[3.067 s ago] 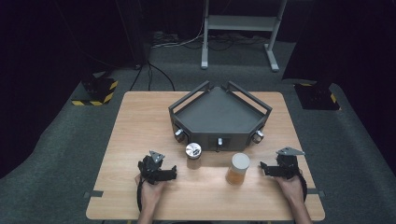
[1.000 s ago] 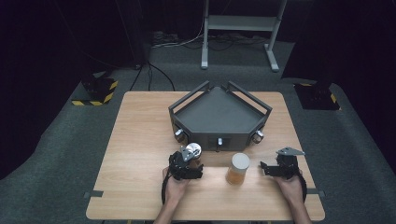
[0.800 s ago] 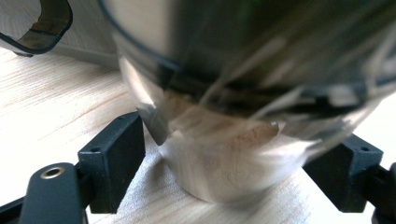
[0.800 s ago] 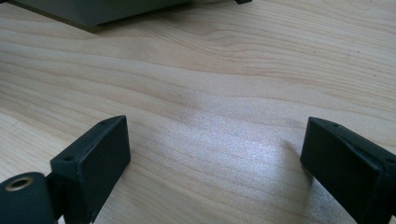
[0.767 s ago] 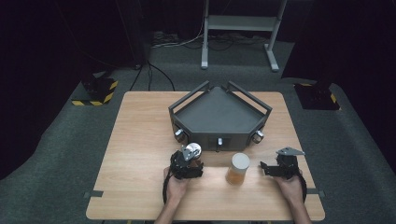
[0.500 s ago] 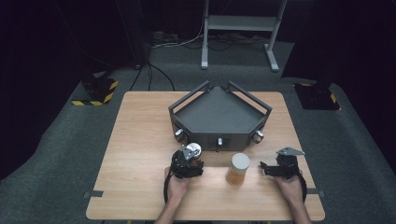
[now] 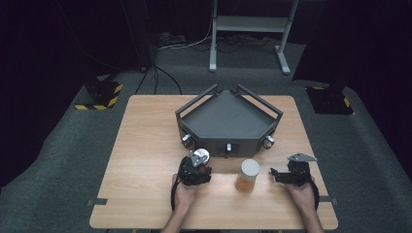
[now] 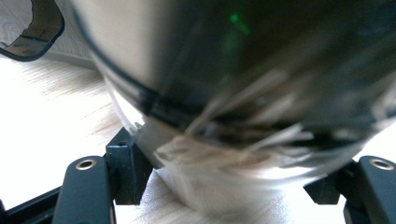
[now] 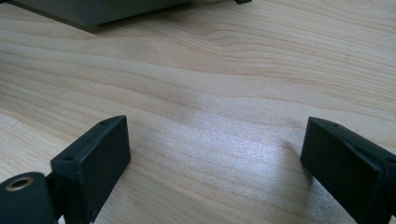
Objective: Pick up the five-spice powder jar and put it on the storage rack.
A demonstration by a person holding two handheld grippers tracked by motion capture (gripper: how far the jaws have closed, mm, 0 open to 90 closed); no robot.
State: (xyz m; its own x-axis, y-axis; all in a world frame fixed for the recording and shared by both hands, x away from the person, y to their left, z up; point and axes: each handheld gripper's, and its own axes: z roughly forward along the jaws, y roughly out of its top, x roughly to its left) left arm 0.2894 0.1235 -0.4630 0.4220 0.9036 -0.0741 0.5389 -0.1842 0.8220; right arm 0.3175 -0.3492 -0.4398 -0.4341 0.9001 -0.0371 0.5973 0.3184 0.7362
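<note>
A small glass jar with a silver lid [image 7: 200, 156] stands on the wooden table [image 7: 145, 145], just in front of the dark grey tray. My left gripper [image 7: 198, 163] is around it. In the left gripper view the jar [image 8: 233, 93] sits very close and blurred between the two black jaws, which have just been closing and now press its sides. An amber jar with a white lid [image 7: 248, 175] stands to the right. Beyond it my right gripper [image 7: 276, 175] rests on the table, its jaws [image 9: 215, 154] wide open over bare wood.
A dark grey five-sided tray with rail handles [image 7: 226, 116] and knobs on its front takes up the middle of the table's far half. Black-and-yellow floor weights [image 7: 101, 94] and a metal stand [image 7: 248, 34] are beyond the table.
Since the earliest frame my left gripper has moved right and forward to the silver-lidded jar. Over the last second it has stayed at the jar. The right gripper has not moved.
</note>
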